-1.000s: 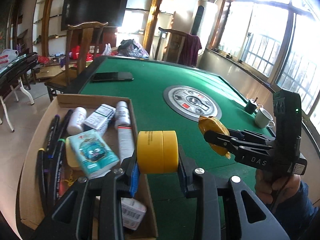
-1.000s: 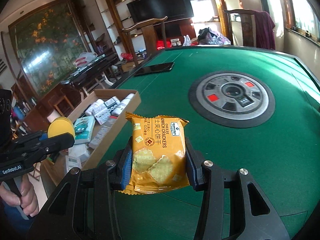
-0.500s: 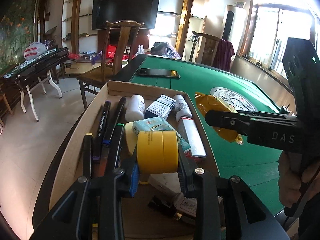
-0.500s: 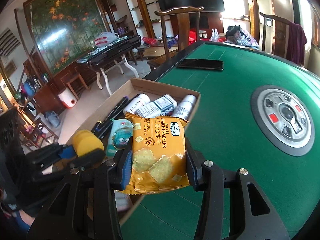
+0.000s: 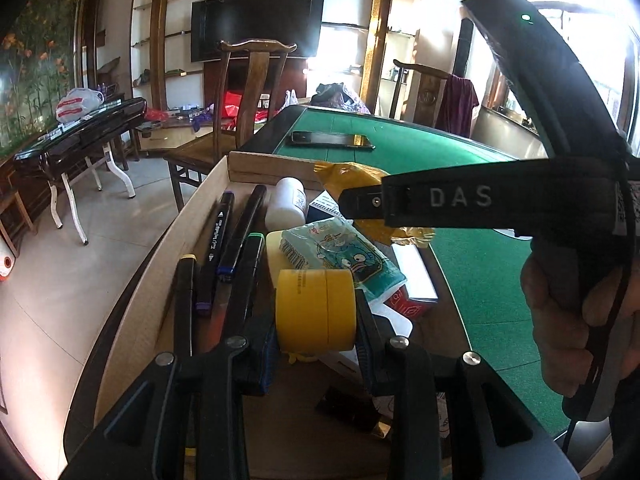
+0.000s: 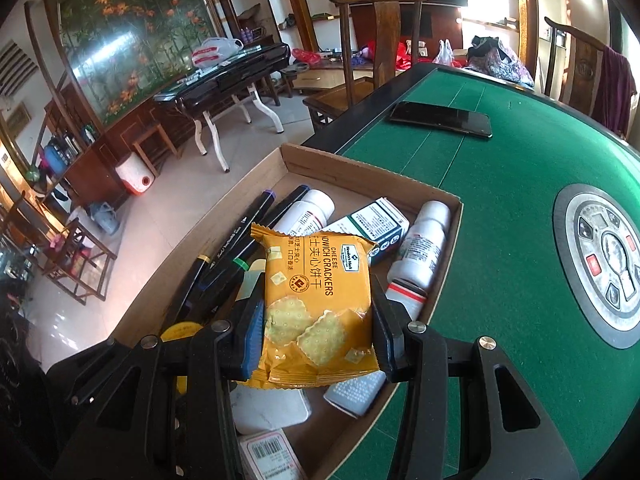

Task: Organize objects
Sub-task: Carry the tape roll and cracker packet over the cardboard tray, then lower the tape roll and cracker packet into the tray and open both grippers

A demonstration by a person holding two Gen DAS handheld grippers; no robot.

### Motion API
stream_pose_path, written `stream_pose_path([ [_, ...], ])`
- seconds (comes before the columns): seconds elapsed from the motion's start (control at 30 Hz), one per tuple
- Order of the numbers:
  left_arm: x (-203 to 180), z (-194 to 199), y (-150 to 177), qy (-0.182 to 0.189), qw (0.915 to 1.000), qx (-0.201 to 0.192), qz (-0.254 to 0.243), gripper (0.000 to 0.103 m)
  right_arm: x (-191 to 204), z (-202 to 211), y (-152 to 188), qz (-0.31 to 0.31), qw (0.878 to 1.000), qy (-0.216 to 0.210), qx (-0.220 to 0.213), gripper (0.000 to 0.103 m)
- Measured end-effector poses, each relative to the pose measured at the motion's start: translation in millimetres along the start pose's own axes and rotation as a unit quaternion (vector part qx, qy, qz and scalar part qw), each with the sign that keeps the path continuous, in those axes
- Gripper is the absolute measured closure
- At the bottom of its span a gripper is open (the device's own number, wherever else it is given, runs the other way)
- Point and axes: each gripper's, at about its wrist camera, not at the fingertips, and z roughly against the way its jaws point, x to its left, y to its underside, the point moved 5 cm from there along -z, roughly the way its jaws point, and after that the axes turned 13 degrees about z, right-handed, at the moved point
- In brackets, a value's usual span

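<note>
We note the left gripper [image 5: 316,334] clamped on a yellow tape roll [image 5: 315,310] above the cardboard box [image 5: 160,264], markers [image 5: 236,240] inside, right gripper [image 5: 348,200] gripping a yellow packet [image 5: 352,174] alongside.

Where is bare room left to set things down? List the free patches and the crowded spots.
Free: the green felt between the cardboard box, the phone and the round centre console. Crowded: the box, packed with markers, bottles, cartons and a tissue pack; some bare floor shows near its close end.

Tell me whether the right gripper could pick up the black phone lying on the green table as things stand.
Probably not: the right gripper is shut on the orange cracker packet, so its jaws are full. The black phone lies apart beyond the cardboard box, with open green table around it.
</note>
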Motion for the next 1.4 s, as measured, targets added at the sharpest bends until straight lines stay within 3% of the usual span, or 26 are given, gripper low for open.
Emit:
stream_pose_path([
  [0.37,6.5,0.3,0.0,-0.016,0.9997,-0.017,-0.001,0.069,6.9,-24.5,-7.3,0.007,1.000,0.012,0.019,0.058],
  [1.1,11.6,-1.8,4.3,-0.019,0.9998,-0.009,0.008,0.068,11.8,-58.7,-38.9,0.029,0.998,0.046,0.044,0.057],
  [1.4,12.8,-0.1,5.2,-0.029,0.9994,-0.018,0.006,0.054,15.6,-53.8,-40.6,0.040,0.997,0.049,0.038,0.056],
])
